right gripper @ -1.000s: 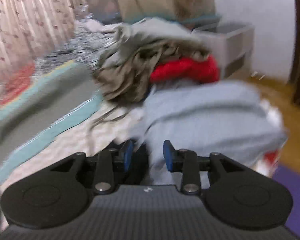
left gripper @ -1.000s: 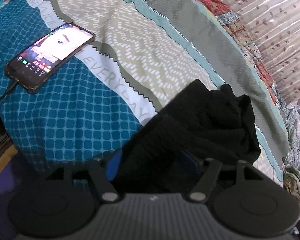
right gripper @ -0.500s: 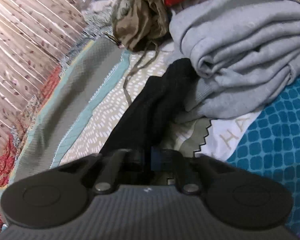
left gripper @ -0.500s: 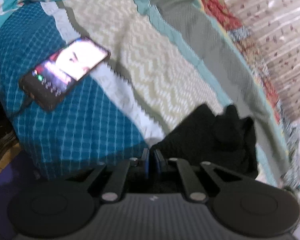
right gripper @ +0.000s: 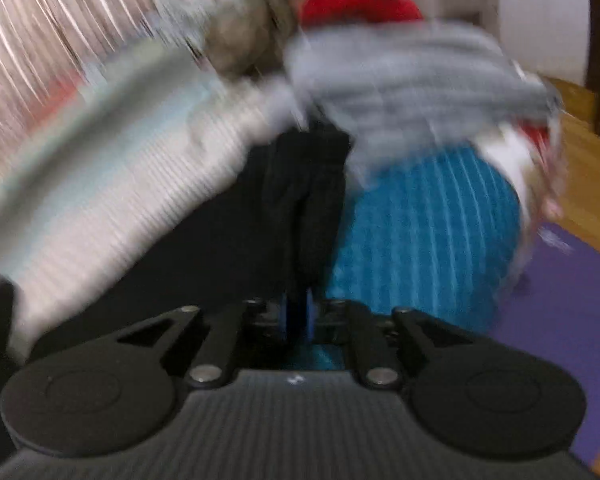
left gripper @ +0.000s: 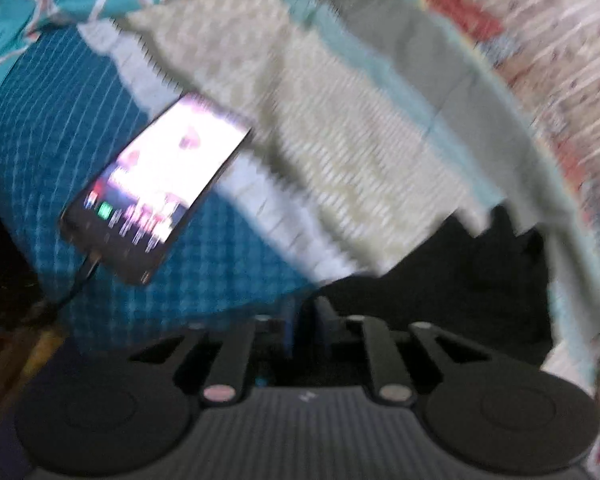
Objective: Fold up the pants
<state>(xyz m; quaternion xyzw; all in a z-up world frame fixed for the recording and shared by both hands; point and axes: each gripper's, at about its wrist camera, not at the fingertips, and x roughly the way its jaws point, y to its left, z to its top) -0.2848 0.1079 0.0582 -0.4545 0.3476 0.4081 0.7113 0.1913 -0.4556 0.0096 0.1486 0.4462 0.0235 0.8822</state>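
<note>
The black pants (left gripper: pixel 460 280) lie bunched on the patterned bedspread (left gripper: pixel 340 140) at the lower right of the left wrist view. My left gripper (left gripper: pixel 306 316) has its blue pads close together on the pants' near edge, and its jaws are opening slightly with dark cloth between them. In the right wrist view a twisted strip of the black pants (right gripper: pixel 300 184) runs straight into my right gripper (right gripper: pixel 296 308). Its jaws are also opening a little, with the cloth still pinched between the pads. Both views are blurred.
A lit phone (left gripper: pixel 160 188) with a cable (left gripper: pixel 80 276) lies on the blue part of the bedspread, left of the pants. A grey sweatshirt (right gripper: pixel 412 80) and a red garment (right gripper: pixel 356 4) are piled beyond the right gripper. A purple mat (right gripper: pixel 560 300) lies on the wooden floor (right gripper: pixel 580 152).
Both grippers closed onto the black pants and now show a slightly wider gap. The left view shifted so the phone sits nearer the middle. The right gripper dropped lower and drew the pants strip along.
</note>
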